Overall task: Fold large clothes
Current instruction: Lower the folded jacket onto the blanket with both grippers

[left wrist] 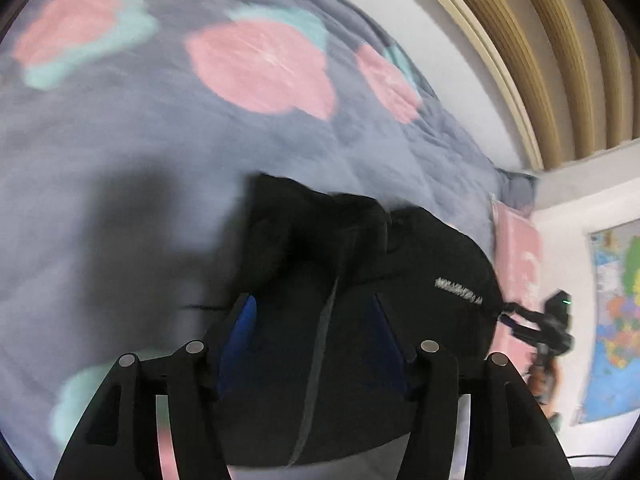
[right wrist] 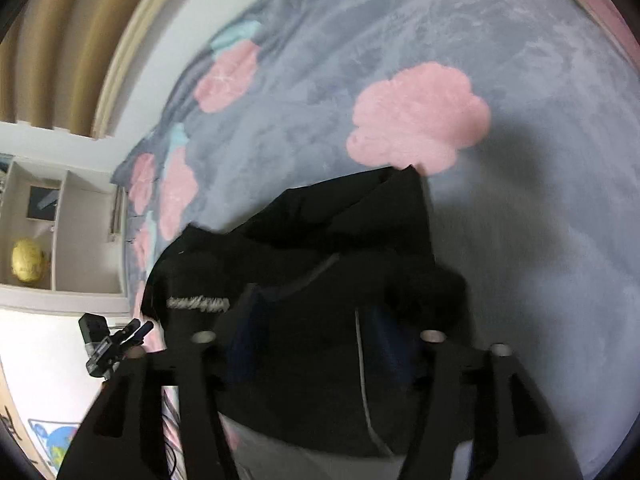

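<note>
A large black garment [left wrist: 360, 264] with a small white logo lies bunched on a grey bedspread [left wrist: 120, 168] with pink flowers. My left gripper [left wrist: 316, 312] has its blue-padded fingers on either side of a fold of the black cloth, which fills the gap between them. In the right wrist view the same garment [right wrist: 348, 232] drapes over and between the fingers of my right gripper [right wrist: 316, 320], and its logo shows at the left. Both fingertip pairs are partly hidden by the cloth. Each gripper shows small in the other's view, at the garment's edge.
The bedspread [right wrist: 520, 80] spreads far beyond the garment. A wall with tan curtains [left wrist: 560, 60] and a map poster [left wrist: 616, 320] lies to the right in the left wrist view. White shelves with a gold ball [right wrist: 28, 264] stand beyond the bed's left edge in the right wrist view.
</note>
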A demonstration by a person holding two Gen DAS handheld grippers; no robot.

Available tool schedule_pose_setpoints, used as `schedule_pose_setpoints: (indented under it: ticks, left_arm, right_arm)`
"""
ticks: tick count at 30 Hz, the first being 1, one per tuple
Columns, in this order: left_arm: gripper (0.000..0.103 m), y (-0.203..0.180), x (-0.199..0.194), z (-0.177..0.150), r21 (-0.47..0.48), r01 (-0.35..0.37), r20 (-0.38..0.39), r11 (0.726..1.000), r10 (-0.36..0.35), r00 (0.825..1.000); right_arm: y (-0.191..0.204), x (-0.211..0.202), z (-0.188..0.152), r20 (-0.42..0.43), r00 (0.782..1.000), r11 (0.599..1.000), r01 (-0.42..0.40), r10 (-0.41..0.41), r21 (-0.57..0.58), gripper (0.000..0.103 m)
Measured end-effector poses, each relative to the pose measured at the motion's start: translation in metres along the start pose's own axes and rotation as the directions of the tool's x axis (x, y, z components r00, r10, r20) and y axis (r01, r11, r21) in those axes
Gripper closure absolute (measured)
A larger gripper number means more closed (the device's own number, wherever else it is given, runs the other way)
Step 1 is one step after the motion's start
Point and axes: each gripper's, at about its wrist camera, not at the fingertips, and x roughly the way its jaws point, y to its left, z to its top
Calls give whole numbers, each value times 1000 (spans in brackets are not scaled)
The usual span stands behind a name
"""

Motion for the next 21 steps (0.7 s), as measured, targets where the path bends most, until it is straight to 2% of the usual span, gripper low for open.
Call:
schedule_pose_setpoints:
  ticks: [2,3,6,9,11,13,14,16,17,19,21]
  left_arm:
    - [43,11,-20,-8,-24,16,2,1000,-16,1000]
    - [43,14,-27,-11,-29,-2,11,1000,2,1000]
    - [43,10,-31,-14,5,-109,56,994,109,993]
    - [43,-1,-15,-5,28,-101,78,995,98,992]
    - [43,-7,0,6,35,-106,88,994,103,991]
    - [43,-14,18,20,51,-147,105,988,141,984]
    - [43,-16,27,27,63,-158,110,985,150,983]
    - [43,-19,47,39,92,-161,85,983,153,984]
    - [43,-19,57,44,108,-163,59,981,157,986]
    - [43,-21,72,48,169,-159,-11,973,163,987]
    - [43,-25,80,48,245,-150,-50,958,167,985]
  right_arm:
    - [3,-12,-8,34,997,996,75,-73,-52,24]
    - [5,-12,-9,42,994,992,104,-101,-66,21]
    - [6,0,-12,38,989,985,149,-146,-92,21]
    - [12,16,-7,68,974,966,225,-217,-132,21]
    - [13,17,-4,142,950,941,300,-279,-155,21]
    - [12,18,3,192,937,934,322,-291,-155,21]
    - [10,19,7,205,942,942,297,-264,-154,21]
    - [8,25,13,210,950,946,271,-232,-178,21]
    - [8,30,15,209,947,935,285,-242,-209,21]
    - [10,40,14,231,925,886,361,-301,-291,21]
    - [9,47,14,231,917,856,390,-325,-341,21]
